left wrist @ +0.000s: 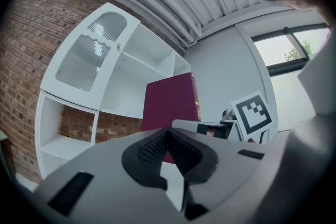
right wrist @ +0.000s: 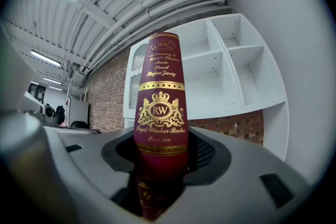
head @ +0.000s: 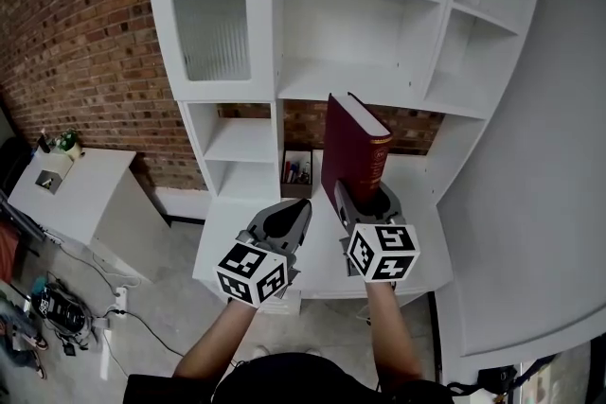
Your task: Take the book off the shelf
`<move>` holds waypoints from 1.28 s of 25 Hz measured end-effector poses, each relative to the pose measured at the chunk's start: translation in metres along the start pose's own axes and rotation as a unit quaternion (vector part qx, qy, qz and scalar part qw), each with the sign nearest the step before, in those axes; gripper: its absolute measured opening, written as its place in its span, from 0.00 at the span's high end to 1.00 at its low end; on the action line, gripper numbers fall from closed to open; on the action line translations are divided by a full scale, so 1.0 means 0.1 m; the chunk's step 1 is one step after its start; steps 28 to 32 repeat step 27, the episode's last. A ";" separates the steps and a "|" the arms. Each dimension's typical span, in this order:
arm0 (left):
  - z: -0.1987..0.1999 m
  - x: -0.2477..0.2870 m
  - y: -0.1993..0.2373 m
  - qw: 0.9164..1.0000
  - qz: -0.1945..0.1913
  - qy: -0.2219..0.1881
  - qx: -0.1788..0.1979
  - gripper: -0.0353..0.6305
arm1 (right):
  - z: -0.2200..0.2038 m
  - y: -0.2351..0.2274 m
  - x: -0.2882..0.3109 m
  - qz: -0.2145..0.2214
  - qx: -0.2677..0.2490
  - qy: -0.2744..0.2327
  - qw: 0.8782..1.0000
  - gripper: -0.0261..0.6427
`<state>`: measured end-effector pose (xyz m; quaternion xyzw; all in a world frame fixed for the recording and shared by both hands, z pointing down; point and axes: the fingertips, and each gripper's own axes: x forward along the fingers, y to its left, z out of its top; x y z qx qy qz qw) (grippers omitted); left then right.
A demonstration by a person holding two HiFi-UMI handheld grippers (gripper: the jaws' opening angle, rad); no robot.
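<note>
A thick maroon book (head: pixel 352 151) with gold print on its spine (right wrist: pixel 160 92) stands upright in my right gripper (head: pixel 365 201), held off the white shelf unit (head: pixel 360 80) and in front of its open compartments. The jaws of the right gripper (right wrist: pixel 160 150) are shut on the book's lower end, one pad on each cover. My left gripper (head: pixel 284 220) hovers just left of it, shut, with its pads meeting and nothing between them. In the left gripper view (left wrist: pixel 167 134) the book's cover (left wrist: pixel 170 102) shows beyond the tips, beside the right gripper's marker cube (left wrist: pixel 253 114).
A white desk surface (head: pixel 421 180) runs under the shelf unit, with a small box of pens (head: pixel 296 170) at its back. A low white cabinet (head: pixel 85 189) stands at the left by the brick wall (head: pixel 85 43). Cables and a power strip (head: pixel 59 312) lie on the floor.
</note>
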<state>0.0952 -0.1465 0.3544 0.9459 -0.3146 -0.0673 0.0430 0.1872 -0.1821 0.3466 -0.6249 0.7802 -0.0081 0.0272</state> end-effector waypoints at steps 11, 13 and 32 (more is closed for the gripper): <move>0.12 -0.30 0.25 1.000 -0.008 -0.006 -0.005 0.94 | 0.00 0.37 0.04 -0.010 -0.007 -0.003 1.000 0.61; 0.13 -0.32 0.27 1.000 -0.012 -0.007 -0.006 0.94 | 0.00 0.40 0.04 -0.013 -0.009 -0.003 1.000 0.61; 0.15 -0.37 0.34 0.999 -0.026 -0.010 -0.017 0.94 | 0.01 0.49 0.07 -0.021 -0.015 0.001 1.000 0.61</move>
